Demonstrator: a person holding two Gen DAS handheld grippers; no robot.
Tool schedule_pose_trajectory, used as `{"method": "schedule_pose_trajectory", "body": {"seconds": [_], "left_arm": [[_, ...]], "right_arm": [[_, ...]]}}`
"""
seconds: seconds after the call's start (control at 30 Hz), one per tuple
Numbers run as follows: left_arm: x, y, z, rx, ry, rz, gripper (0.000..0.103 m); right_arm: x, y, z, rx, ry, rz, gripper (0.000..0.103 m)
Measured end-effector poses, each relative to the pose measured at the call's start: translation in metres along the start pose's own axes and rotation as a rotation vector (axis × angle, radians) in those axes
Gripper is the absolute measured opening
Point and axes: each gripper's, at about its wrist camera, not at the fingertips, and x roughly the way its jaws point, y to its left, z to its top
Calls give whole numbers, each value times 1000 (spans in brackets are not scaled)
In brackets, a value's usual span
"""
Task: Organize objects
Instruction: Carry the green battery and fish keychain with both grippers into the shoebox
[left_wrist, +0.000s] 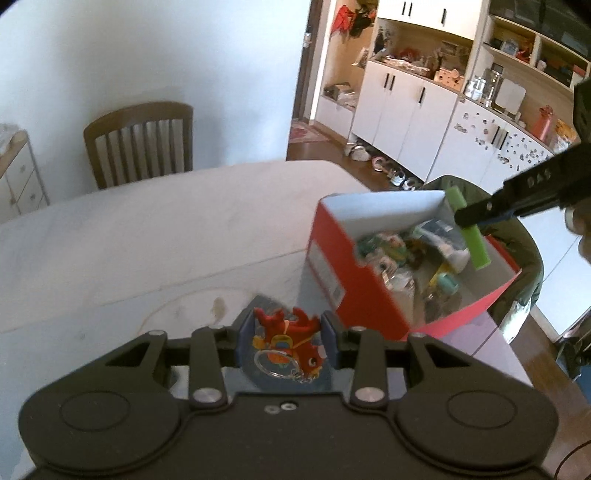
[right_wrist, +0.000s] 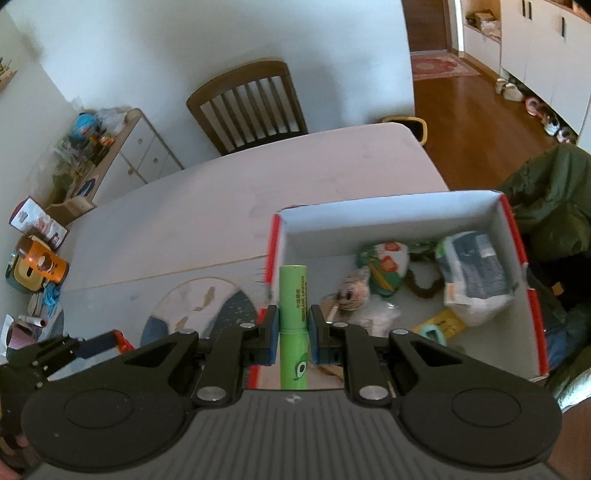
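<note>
Table (right_wrist: 229, 206) first, pale and mostly bare, with the red box (right_wrist: 533, 306) at its near right corner, open-topped and already half full of small stuff: a flowered pouch (right_wrist: 386, 267), a wrapped packet (right_wrist: 474, 271). Right gripper (right_wrist: 293, 326) hangs at the box's near-left corner, jaws narrow and clamped on the green tube (right_wrist: 293, 310), which stands upright between the pads, its lower end just over the rim. Best move, I'd say, is to carry it further in over the bare floor by the left wall before letting go, so it doesn't tip out over the edge. Left gripper (left_wrist: 287, 336) sits low beside the box with its pads closed against a red fish keychain (left_wrist: 290, 334), ring dangling; hold it steady, clear of the box.
</note>
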Motion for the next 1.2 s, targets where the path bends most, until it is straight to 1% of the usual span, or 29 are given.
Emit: {"method": "schedule_pose_trajectory", "body": {"seconds": [0.23,0.5,0.7,0.9,1.2], "left_arm": [[22,-51,28,51,-3,-19,37],[61,-97,51,57,40,-52,37],[93,-129,53,92,84,-51,37],[123,-153,49,133,128,-40,37],[156,-164,45,139,195,-20,37]], "right_arm": [[3,-47,-1,16,18,-2,16],[16,-85,-1,11,46,7,16],[36,-104,3,15,80,6,16],[58,-116,5,4,113,-5,16],[88,-123,7,-19,160,-19,16]]}}
